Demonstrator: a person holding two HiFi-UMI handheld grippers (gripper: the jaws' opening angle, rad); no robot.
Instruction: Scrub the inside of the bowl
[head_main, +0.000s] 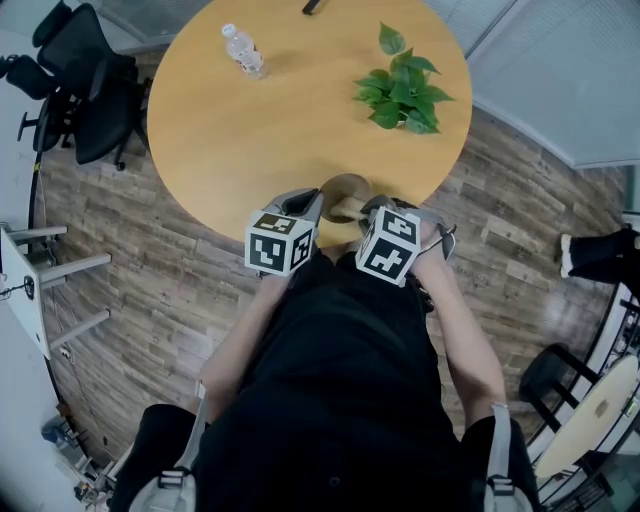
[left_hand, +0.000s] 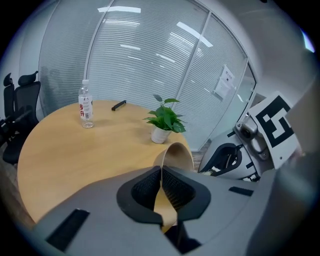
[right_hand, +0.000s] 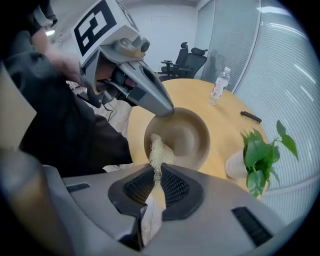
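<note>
A tan bowl (head_main: 345, 188) is tilted on its side at the near edge of the round wooden table (head_main: 230, 140). My left gripper (head_main: 320, 200) is shut on the bowl's rim; in the left gripper view the thin bowl (left_hand: 176, 154) wall runs between the pads of this left gripper (left_hand: 161, 174). My right gripper (right_hand: 157, 172) is shut on a pale fibrous scrubber (right_hand: 159, 150), whose end lies inside the bowl (right_hand: 190, 131) against its lower wall. From the upper left of the right gripper view, the left gripper (right_hand: 162, 106) reaches onto the rim.
A water bottle (head_main: 243, 50) stands at the table's far left, a potted plant (head_main: 403, 92) at its far right, and a small black object (head_main: 312, 6) at the back edge. Black office chairs (head_main: 85, 85) stand to the left on the wood floor.
</note>
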